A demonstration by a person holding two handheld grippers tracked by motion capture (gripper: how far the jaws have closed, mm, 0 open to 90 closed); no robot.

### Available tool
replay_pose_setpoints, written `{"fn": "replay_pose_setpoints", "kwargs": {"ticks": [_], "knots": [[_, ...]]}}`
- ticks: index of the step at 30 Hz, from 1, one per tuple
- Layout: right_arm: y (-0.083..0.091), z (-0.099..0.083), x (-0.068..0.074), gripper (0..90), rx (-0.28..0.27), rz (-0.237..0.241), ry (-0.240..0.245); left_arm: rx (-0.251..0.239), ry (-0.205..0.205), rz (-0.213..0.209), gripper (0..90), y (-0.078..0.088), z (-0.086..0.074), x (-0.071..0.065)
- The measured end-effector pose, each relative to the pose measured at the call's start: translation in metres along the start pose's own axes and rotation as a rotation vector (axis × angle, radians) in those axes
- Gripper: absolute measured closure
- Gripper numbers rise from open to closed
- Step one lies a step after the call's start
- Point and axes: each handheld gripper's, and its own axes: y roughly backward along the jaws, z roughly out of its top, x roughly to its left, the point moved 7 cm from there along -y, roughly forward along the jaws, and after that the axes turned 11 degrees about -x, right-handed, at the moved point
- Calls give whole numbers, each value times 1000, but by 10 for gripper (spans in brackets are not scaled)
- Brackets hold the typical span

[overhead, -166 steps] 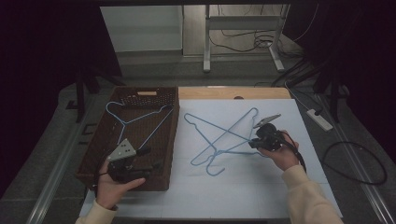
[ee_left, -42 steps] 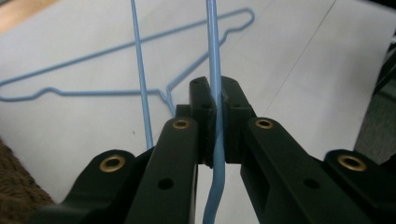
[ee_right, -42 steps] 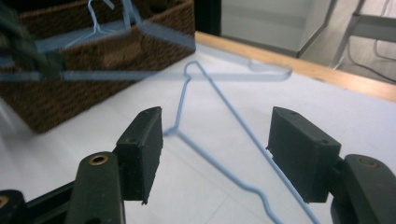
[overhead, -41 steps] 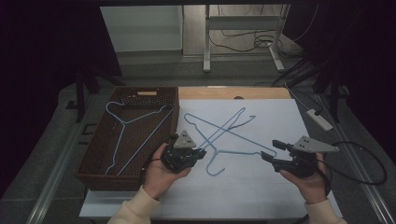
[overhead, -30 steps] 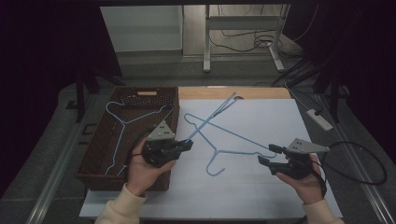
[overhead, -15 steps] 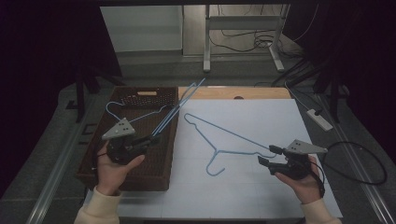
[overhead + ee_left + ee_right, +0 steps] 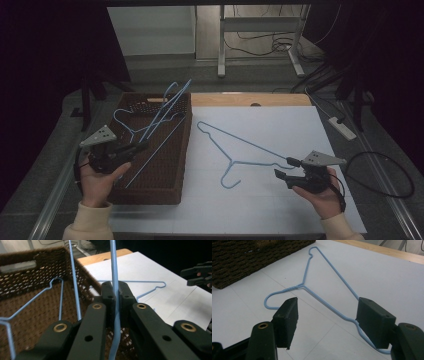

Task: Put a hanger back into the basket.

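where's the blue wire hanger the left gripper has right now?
High view, left side: the blue wire hanger is clamped in the left gripper and slants up over the brown wicker basket, above a second blue hanger lying inside it.

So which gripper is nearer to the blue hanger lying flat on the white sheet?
Right. The right gripper sits open beside the flat hanger, close to its lower corner. The left gripper is over the basket, shut on another hanger.
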Motion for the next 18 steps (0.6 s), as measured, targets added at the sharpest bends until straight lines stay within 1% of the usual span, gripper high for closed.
{"fn": "replay_pose_setpoints", "kwargs": {"ticks": [1,6,9,14,18], "knots": [[0,0,0,346,1,-1,-1,7,1,8,864,2,-2,3],[0,-1,-1,347,3,-7,-5,34,18,16,863,5,-12,11],[0,-1,-1,347,4,-8,-5,53,32,4,864,6,-17,16],[0,-1,-1,347,6,-12,-5,68,38,3,863,6,-20,20],[0,-2,-2,347,13,-16,-6,85,49,-11,864,3,-25,22]]}}
